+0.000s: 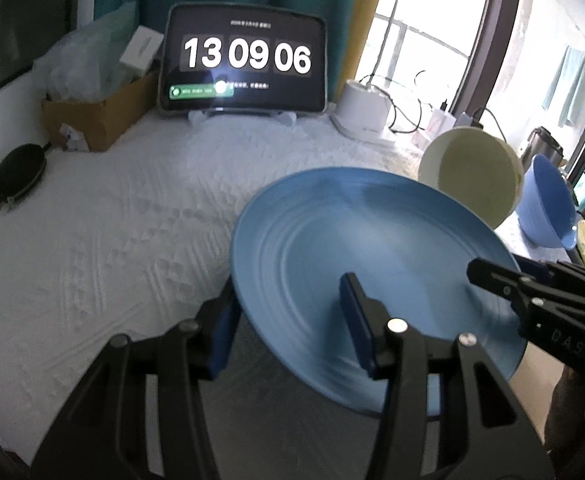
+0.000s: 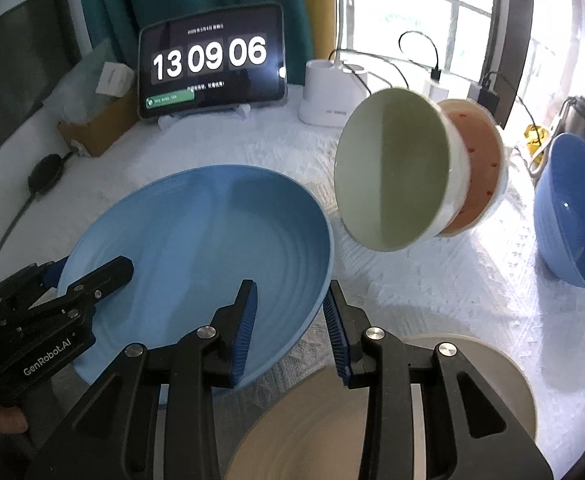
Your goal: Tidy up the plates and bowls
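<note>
A: What is gripped by the tongs?

B: A round, ridged blue plate is pinched by both. The left gripper is closed over the plate's near-left rim, one blue pad under it and one on top. The right gripper is clamped across the near-right rim. The plate is held tilted above the white textured tablecloth.

A: What writing can be read?

B: "13 09 06" is shown in large white digits on the black tablet screen propped at the far side. "GenRobot.AI" is printed on the left gripper's body in the right wrist view; "DAS" is seen on the right gripper's body in the left wrist view. The tablet's smaller lines are too small to read.

A: Where are the other dishes?

B: A pale green bowl is nested on its side in a pink speckled bowl, right of the plate. A blue bowl is tipped farther right. A beige plate lies nearest, under the right gripper.
</note>
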`<state>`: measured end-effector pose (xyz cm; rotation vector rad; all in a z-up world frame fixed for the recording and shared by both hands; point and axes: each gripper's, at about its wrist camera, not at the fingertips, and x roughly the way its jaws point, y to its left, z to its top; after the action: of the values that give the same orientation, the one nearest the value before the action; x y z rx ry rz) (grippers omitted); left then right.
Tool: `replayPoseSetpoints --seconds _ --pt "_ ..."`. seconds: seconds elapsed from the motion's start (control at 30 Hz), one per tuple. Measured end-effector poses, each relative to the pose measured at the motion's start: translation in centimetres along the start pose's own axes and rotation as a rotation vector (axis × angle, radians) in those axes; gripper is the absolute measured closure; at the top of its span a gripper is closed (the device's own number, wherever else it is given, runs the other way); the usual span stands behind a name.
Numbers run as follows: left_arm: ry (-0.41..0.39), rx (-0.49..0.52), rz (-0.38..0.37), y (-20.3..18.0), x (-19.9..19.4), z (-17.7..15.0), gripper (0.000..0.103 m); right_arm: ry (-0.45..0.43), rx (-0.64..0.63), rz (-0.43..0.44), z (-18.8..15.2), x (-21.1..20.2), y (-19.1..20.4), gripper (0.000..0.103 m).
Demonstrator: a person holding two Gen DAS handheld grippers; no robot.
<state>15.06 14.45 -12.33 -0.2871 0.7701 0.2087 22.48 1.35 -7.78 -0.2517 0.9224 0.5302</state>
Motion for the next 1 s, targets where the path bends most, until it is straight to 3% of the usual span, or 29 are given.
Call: replayPoseSetpoints --seconds 0.43,1.0 --pt "-0.025 0.011 -0.012 -1.4 -3.1 -0.4 0.053 -0.065 0.023 0.015 -1.1 -4.0 -0.9 0.066" --pt "-0.045 0.089 -0.032 -6.0 -5.8 -1.8 0.053 -0.116 0.092 0.010 -3.8 -7.5 -4.5 0.066"
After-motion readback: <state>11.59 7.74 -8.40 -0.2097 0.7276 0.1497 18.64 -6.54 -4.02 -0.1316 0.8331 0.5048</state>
